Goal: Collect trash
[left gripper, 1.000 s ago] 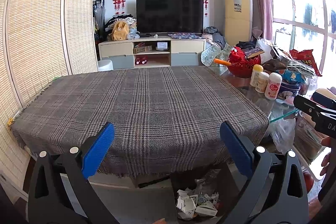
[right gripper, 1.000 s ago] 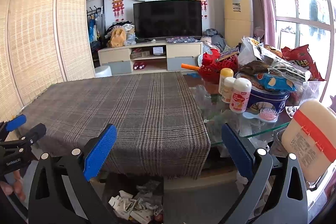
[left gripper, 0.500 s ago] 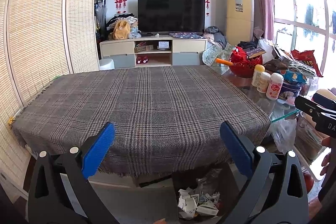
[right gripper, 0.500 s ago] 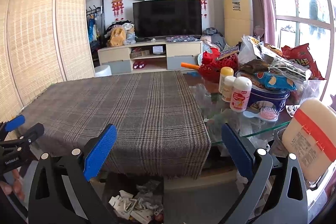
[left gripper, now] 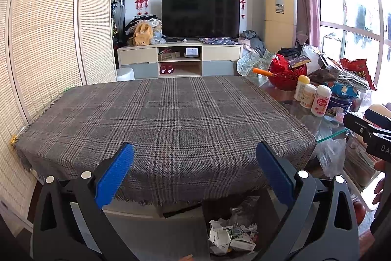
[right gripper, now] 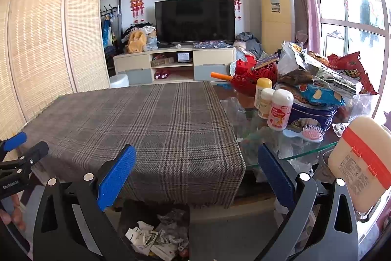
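Trash (left gripper: pixel 229 235) lies crumpled in the bin (left gripper: pixel 207 209) on the floor under the near edge of the worktop (left gripper: pixel 166 119), and almost nothing has changed over the last second. Left tongs (left gripper: pixel 194 171) and right tongs (right gripper: pixel 195 173) both stay wide and empty above the plaid cloth, so collecting seems done or paused.

Black claws (left gripper: pixel 194 173), blue pads (left gripper: pixel 114 175)
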Motion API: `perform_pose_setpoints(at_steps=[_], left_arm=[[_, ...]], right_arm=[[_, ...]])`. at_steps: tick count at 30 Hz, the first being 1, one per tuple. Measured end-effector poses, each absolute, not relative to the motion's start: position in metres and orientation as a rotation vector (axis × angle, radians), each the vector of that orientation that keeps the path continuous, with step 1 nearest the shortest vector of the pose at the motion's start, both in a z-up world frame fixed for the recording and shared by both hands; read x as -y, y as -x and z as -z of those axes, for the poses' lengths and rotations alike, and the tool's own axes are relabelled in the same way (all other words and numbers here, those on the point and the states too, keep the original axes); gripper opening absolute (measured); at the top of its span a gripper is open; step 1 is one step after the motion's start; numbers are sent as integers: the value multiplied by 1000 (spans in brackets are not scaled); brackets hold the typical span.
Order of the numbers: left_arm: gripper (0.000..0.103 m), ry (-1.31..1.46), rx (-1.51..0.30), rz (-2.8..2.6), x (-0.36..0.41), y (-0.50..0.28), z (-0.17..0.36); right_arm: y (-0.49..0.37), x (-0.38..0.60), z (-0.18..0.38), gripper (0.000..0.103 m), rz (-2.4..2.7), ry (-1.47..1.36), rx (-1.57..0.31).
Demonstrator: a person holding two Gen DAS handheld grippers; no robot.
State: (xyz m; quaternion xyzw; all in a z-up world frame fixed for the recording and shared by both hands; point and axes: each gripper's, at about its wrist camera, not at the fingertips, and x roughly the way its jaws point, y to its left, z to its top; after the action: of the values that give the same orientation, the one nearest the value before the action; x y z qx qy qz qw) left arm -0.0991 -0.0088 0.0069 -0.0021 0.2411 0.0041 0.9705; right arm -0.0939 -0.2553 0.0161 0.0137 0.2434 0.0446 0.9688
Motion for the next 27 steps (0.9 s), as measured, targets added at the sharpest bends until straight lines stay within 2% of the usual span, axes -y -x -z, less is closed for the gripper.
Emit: perform_pose_setpoints(at_steps=[27], left_arm=[[95, 20, -508, -36, -3, 95, -4]], right_arm=[[90, 258, -14, 100, -72, -32, -497]])
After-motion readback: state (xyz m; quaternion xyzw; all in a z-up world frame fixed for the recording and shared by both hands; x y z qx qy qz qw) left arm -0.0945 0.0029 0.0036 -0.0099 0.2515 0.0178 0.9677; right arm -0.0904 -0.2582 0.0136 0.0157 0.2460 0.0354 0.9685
